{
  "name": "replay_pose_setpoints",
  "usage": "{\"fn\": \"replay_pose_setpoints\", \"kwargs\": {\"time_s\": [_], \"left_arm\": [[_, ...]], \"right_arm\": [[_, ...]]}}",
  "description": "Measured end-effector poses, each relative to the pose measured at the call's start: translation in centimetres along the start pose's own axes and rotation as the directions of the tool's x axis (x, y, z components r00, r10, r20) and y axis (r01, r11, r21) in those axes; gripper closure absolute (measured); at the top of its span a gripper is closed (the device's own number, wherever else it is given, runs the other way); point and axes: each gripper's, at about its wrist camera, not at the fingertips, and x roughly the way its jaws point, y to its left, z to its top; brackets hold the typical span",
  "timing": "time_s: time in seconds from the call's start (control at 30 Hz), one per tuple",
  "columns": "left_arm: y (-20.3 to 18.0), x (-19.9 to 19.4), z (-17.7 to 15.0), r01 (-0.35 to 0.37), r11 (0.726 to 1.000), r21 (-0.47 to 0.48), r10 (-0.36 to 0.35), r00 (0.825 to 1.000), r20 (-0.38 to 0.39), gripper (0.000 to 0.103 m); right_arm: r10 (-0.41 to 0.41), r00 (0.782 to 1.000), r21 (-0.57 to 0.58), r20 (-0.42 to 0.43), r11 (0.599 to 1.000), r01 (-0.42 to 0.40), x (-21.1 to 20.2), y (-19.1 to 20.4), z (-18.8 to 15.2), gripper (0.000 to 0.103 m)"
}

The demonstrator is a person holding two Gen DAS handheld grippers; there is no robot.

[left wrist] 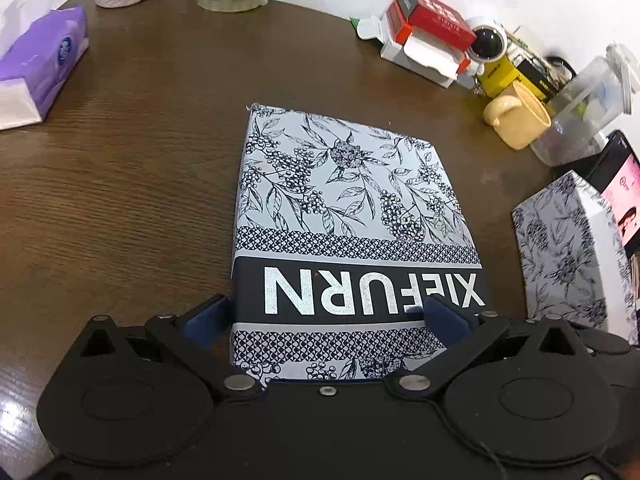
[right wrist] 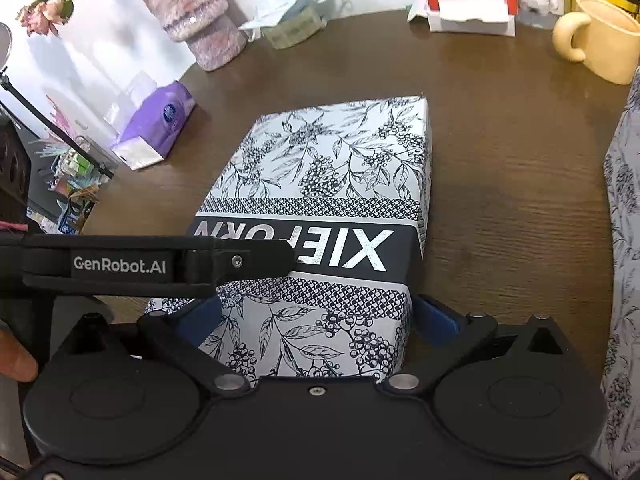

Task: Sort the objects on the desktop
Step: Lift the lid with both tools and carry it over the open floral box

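Both the left claw (left wrist: 326,316) and right claw (right wrist: 316,318) clamp the floral "XIEFURN" box (left wrist: 344,200) on the wooden counter (left wrist: 140,160); a "GenRobot.AI" strap (right wrist: 120,266) crosses it.

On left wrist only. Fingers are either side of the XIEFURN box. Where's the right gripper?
Observer: The right gripper straddles the same box, at the end nearest its camera.
Operator: Clamped?
Observer: Cannot tell. Its blue pads sit at the box's sides, but contact is unclear.
Operator: Anything in the pink vase? I only see its base.
Observer: Yes, pink and purple flowers stand in the vase.
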Motion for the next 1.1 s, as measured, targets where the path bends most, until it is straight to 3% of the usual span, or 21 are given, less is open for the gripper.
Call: {"fn": "replay_pose_setpoints", "kwargs": {"time_s": [0.53,1.1], "left_arm": [[-2.4,-7.1,-3.5,-0.002,0.998,-0.065,0.009,0.994,0.105,0.000],[-5.3,-12.0,-7.8,-0.017,0.999,-0.043,0.025,0.981,0.192,0.000]], "right_arm": [[-0.028,0.996,-0.045,0.090,0.998,0.032,-6.2,3.4,-1.7,0.001],[-0.012,0.987,-0.060,0.162,0.998,0.022,-11.8,5.0,-5.8,0.001]]}}
